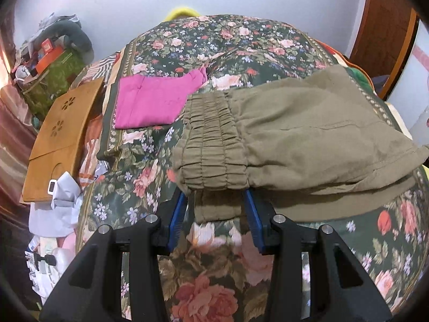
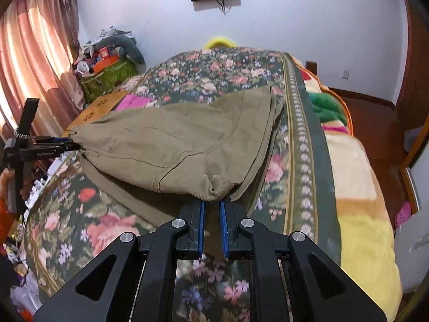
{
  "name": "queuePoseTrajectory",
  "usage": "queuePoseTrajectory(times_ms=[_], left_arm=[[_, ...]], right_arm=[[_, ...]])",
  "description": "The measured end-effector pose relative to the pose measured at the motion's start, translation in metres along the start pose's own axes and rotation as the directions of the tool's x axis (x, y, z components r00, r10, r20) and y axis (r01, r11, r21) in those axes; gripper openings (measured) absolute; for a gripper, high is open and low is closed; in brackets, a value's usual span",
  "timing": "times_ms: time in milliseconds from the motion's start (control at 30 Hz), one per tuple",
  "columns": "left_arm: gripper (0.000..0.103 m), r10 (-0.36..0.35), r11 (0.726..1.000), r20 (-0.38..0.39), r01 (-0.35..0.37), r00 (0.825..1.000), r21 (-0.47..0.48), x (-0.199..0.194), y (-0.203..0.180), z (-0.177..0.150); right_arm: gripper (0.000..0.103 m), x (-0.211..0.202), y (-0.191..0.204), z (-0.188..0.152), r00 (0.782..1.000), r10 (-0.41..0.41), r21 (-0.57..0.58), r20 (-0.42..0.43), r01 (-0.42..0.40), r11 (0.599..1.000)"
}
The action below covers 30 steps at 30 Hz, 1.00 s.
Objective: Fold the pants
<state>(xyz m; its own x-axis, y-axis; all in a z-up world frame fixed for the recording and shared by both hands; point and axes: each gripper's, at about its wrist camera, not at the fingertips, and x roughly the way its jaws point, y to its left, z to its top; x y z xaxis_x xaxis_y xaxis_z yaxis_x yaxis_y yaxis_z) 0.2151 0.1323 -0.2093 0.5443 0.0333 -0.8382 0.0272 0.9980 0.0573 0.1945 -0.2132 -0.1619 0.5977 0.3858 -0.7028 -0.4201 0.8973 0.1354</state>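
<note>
Olive-green pants [image 1: 308, 134] lie partly folded on a floral bedspread [image 1: 209, 281], the upper layer lifted over a lower one. My left gripper [image 1: 215, 196] is shut on the gathered elastic waistband [image 1: 211, 145], and its blue fingertips are hidden under the cloth. In the right wrist view the pants [image 2: 174, 145] stretch from the left gripper [image 2: 72, 145] at the left edge to my right gripper [image 2: 213, 204]. The right gripper is shut on a bunched corner of the pants' other end. A hand [image 2: 8, 179] holds the left gripper's handle.
A folded pink garment [image 1: 152, 104] lies on the bed behind the waistband. A wooden board [image 1: 59, 139] and papers lie at the bed's left side. A cluttered green stand [image 2: 107, 69] and curtain [image 2: 34, 67] are far left. A striped blanket [image 2: 356, 187] covers the bed's right edge.
</note>
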Motion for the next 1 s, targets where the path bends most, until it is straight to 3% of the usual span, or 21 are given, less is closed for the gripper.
queuePoseTrajectory(times_ms=[433, 467, 500, 533, 567, 600, 667, 800, 1000], left_arm=[[0.045, 0.022, 1.000, 0.009, -0.022, 1.000, 0.014, -0.024, 0.000, -0.018], [0.052, 0.025, 0.999, 0.015, -0.026, 1.000, 0.022, -0.028, -0.003, -0.017], [0.066, 0.027, 0.999, 0.020, -0.028, 0.999, 0.029, -0.032, -0.005, -0.016], [0.072, 0.024, 0.999, 0.031, -0.025, 0.999, 0.035, -0.036, -0.009, -0.013], [0.081, 0.020, 0.999, 0.041, -0.022, 0.999, 0.040, -0.040, -0.012, -0.011], [0.083, 0.018, 0.999, 0.045, -0.020, 0.999, 0.045, -0.042, -0.014, -0.009], [0.084, 0.013, 0.997, 0.049, -0.017, 0.999, 0.071, -0.045, -0.021, -0.004], [0.089, 0.015, 0.990, 0.048, -0.021, 0.999, 0.139, -0.044, -0.040, 0.003], [0.089, 0.044, 0.959, 0.003, -0.043, 0.999, 0.282, -0.020, -0.071, 0.004]], right_arm=[[0.012, -0.028, -0.002, -0.026, 0.999, -0.037, 0.024, -0.020, 0.038, 0.999], [0.015, -0.031, 0.000, -0.025, 0.999, -0.037, 0.020, -0.014, 0.037, 0.999], [0.023, -0.034, 0.001, -0.023, 0.999, -0.036, 0.018, -0.009, 0.036, 0.999], [0.031, -0.036, 0.003, -0.021, 0.999, -0.037, 0.016, -0.004, 0.037, 0.999], [0.048, -0.038, 0.005, -0.018, 0.999, -0.040, 0.013, 0.004, 0.040, 0.999], [0.063, -0.040, 0.007, -0.015, 0.999, -0.043, 0.011, 0.013, 0.043, 0.999], [0.072, -0.040, 0.013, -0.011, 0.998, -0.046, -0.001, 0.035, 0.046, 0.999], [0.079, -0.035, 0.027, -0.001, 0.999, -0.024, -0.043, 0.045, 0.026, 0.999], [0.080, -0.012, 0.047, 0.005, 1.000, 0.022, -0.107, 0.020, -0.020, 0.994]])
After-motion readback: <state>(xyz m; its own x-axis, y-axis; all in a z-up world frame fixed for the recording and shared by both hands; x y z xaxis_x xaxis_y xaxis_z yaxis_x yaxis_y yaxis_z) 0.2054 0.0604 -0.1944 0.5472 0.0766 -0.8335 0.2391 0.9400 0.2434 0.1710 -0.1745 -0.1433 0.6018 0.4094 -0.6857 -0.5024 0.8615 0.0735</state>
